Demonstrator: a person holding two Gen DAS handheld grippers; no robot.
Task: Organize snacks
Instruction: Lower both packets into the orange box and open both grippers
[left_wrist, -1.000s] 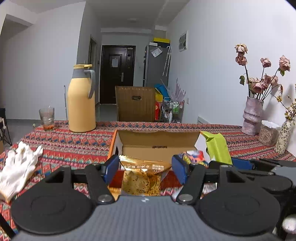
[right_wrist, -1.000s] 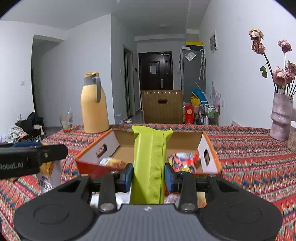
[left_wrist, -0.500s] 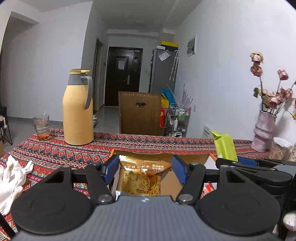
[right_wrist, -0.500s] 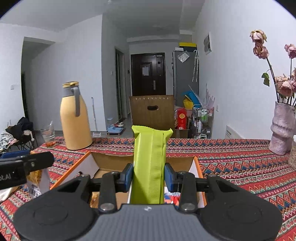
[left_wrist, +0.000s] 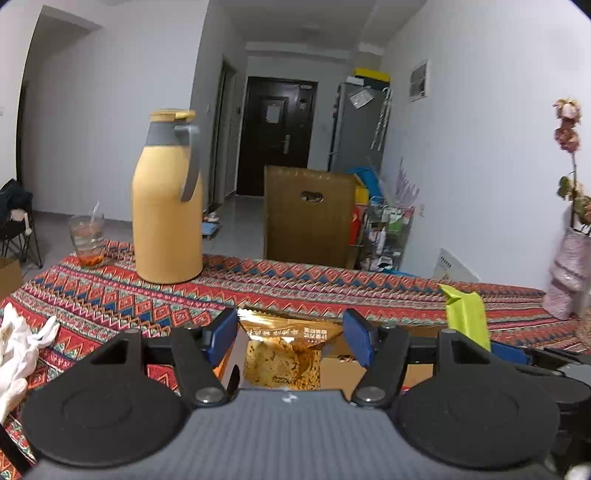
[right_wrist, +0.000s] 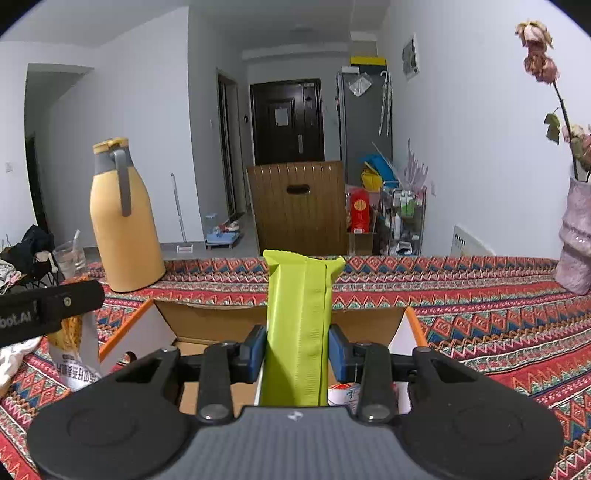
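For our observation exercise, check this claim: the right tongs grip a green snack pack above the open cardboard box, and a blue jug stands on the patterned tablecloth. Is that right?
Not quite. The jug is yellow with a grey handle, not blue, as the right wrist view shows. The rest holds: the right tongs grip a green snack pack above the open cardboard box, and the jug stands on the patterned tablecloth.

My right gripper (right_wrist: 297, 349) holds a snack bar (right_wrist: 301, 325) upright over the open cardboard box (right_wrist: 207, 317) on the table (right_wrist: 480, 306). To its left my left gripper (left_wrist: 290, 338) carries a chip packet (left_wrist: 286, 356) at the box's left wall. Behind the box, far left, stands a thermos jug (right_wrist: 123, 221) with a glass (left_wrist: 88, 236) left of it. A vase (right_wrist: 576, 236) stands far right, and gloves (left_wrist: 18, 350) lie near left.
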